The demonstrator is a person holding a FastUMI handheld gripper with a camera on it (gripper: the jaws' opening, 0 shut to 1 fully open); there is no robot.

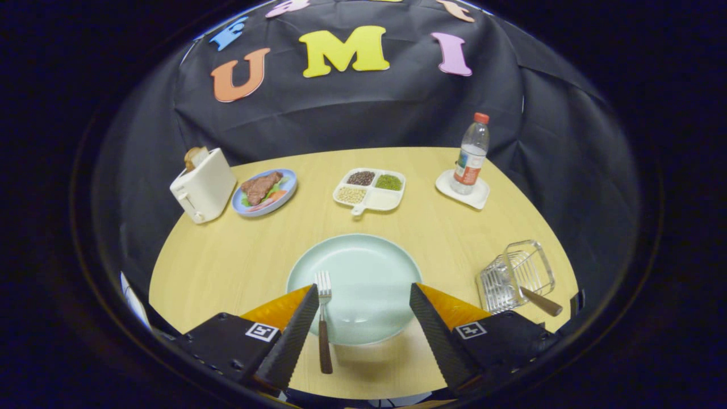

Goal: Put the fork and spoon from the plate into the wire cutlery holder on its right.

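The fork point(324, 318) lies on the left part of the plate point(369, 267), tines pointing away toward the far side, its dark handle running back over the plate's near rim onto the table point(227, 255). It sits just inside the left finger of the gripper point(363, 298), close beside that finger's inner edge. The jaws stand wide apart, gripping nothing, with the plate's near half between them. The rest of the plate is bare.

To the right of the plate stands the wire holder point(517, 275), tilted in this view, with a wooden-looking handle point(542, 302) sticking out of it toward the near right; what is on the end of that handle inside the holder cannot be told.

Beyond the plate, a divided dish point(370, 190) holds grains or beans in its compartments. Left of it is a blue plate of food point(264, 191), and further left a toaster point(203, 184) with bread in its slot. At the far right a bottle point(471, 154) stands on a coaster point(463, 190).
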